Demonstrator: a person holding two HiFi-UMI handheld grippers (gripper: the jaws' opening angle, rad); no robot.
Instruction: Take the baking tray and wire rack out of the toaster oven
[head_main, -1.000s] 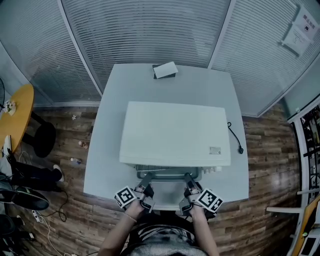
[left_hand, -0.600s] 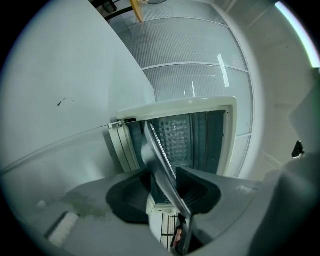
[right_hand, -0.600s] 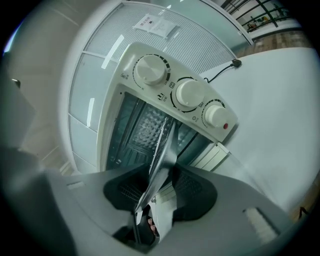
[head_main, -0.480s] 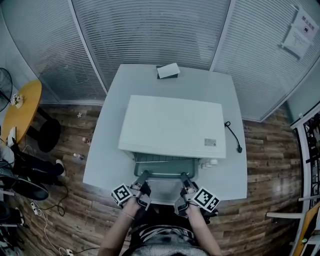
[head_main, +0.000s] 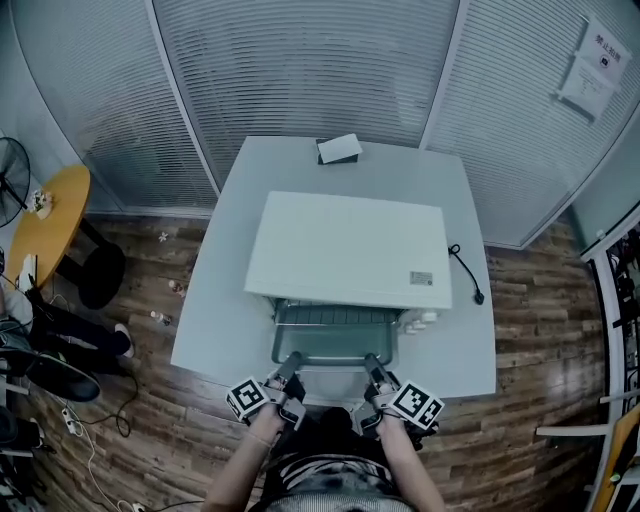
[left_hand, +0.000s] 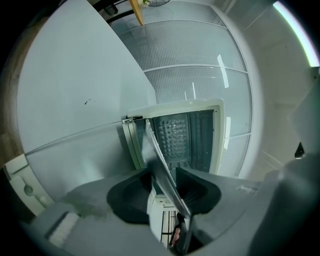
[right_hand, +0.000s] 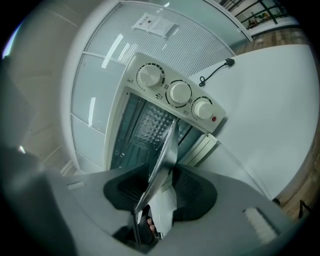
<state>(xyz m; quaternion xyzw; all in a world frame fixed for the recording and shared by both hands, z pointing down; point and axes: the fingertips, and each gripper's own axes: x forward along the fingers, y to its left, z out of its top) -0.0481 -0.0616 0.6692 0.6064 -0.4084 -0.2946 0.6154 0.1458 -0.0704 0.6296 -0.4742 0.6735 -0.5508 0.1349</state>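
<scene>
Left tongs (head_main: 291, 365) and right tongs (head_main: 372, 366) each pinch the near rim of the baking tray (head_main: 335, 342), one toward each corner. The tray lies partway out of the toaster oven (head_main: 345, 250), long side crosswise, straight ahead of both tongs.

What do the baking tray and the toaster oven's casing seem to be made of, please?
The baking tray is probably thin sheet metal: it is dull grey, with a soft sheen along its slim edge. The toaster oven casing is smooth, matt and pale, likely painted metal, though plastic cannot be ruled out.
</scene>
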